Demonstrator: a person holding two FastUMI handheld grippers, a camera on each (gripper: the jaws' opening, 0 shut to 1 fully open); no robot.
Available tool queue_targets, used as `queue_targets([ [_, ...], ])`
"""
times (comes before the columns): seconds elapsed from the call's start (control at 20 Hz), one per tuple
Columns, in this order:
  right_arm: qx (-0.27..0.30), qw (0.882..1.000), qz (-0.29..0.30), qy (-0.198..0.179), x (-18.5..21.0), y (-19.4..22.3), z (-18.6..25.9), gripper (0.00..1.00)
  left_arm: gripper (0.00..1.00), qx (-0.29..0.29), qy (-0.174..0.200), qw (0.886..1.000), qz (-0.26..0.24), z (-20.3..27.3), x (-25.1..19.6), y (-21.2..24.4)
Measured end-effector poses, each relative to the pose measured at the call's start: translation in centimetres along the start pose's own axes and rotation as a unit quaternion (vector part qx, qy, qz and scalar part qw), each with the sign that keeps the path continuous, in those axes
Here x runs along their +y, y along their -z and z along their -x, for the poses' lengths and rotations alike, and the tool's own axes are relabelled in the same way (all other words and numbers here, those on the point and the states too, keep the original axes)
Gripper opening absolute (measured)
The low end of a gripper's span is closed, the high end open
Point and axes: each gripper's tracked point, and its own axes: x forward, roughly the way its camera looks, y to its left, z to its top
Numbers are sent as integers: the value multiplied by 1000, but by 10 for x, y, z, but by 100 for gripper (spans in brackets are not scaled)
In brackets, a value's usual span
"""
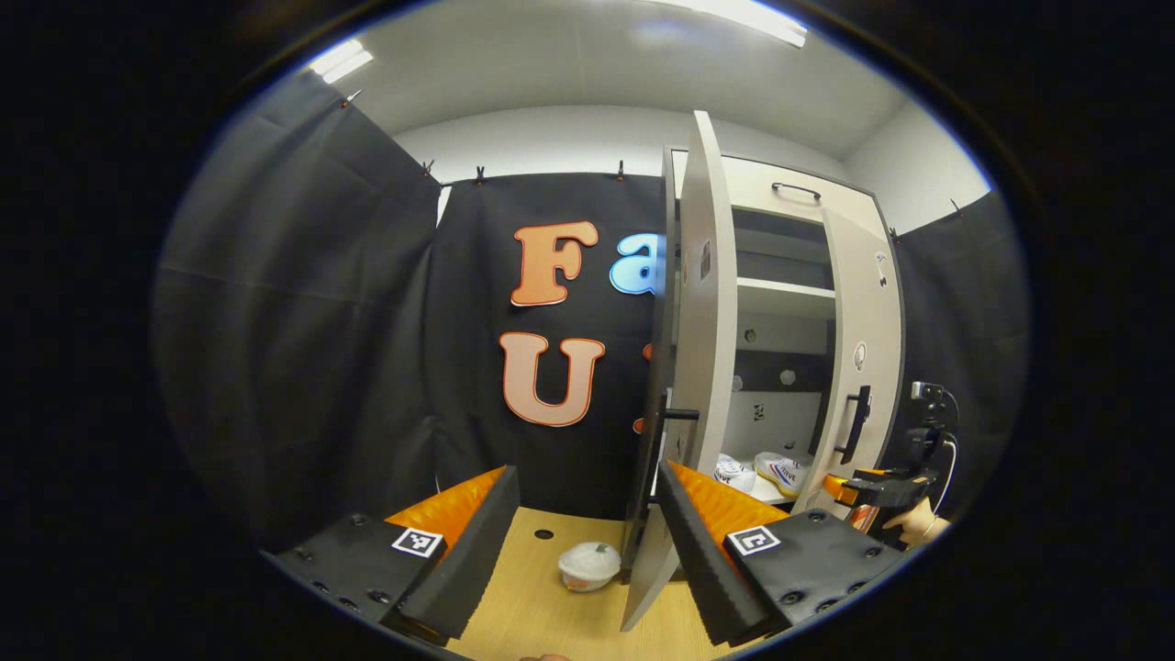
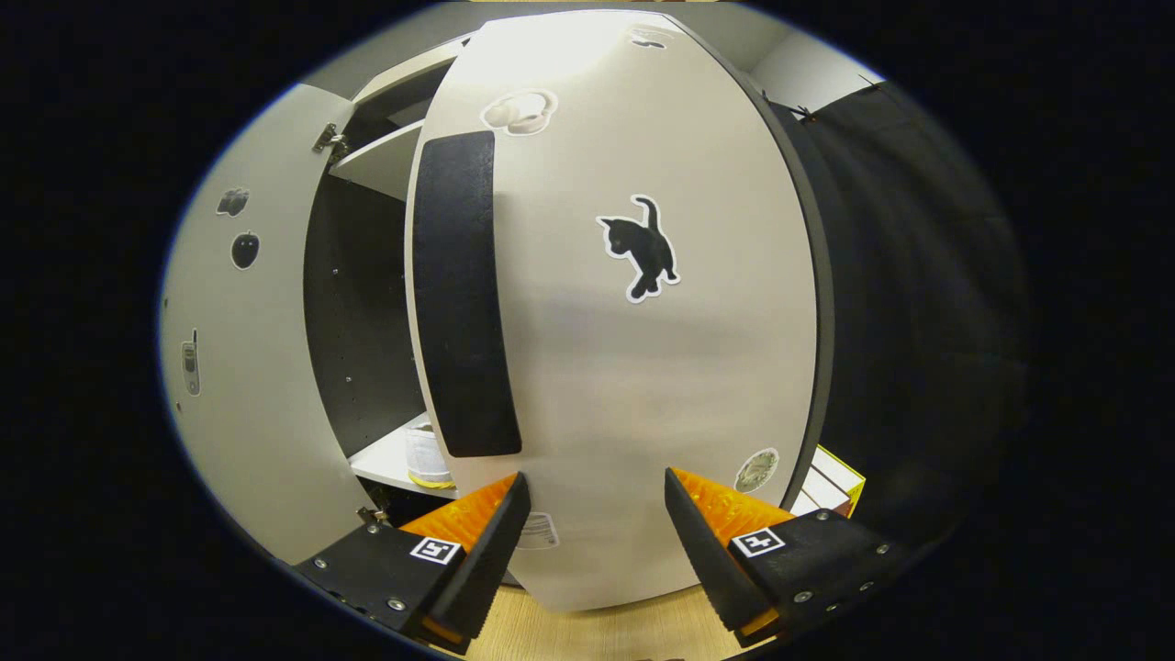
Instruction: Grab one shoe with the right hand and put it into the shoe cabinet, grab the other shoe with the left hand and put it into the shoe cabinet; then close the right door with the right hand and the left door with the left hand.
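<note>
Both shoes [image 1: 766, 471] sit inside the shoe cabinet [image 1: 789, 303]; the right hand-held gripper [image 2: 595, 523], jaws wide and empty, faces the right door [image 2: 633, 367] squarely, handle [image 2: 459, 294] upright to its left.

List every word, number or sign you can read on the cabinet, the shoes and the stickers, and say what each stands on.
No text reads clearly.
Shoes: blue marking on the side, too blurred.
Right door: small label and round sticker, print too small.
Cat sticker: picture, no words.
Square marker: coded pattern, no letters.
</note>
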Motion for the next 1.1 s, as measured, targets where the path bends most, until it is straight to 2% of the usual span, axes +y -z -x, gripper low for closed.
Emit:
queue_targets([
  [0.15,5,1000,-2,15,2,-2,-3,92,94,9,-6,1000,-19,-13,9,26],
  [0.2,6,1000,-1,21,3,-2,-4,92,96,16,-3,1000,-17,-17,9,38],
  [0.3,4,1000,8,28,8,-4,-3,92,99,33,8,999,-9,-31,6,60],
  [0.35,2,999,13,30,11,-4,-3,92,95,40,15,999,-7,-37,4,70],
  [0.5,2,999,23,30,11,-5,-5,91,95,60,26,998,-6,-53,1,102],
  [0.7,6,999,20,38,3,-6,2,92,99,88,39,995,-2,-73,-9,139],
  [1.1,-22,997,68,41,-11,-25,79,92,96,102,59,993,5,-80,-24,156],
])
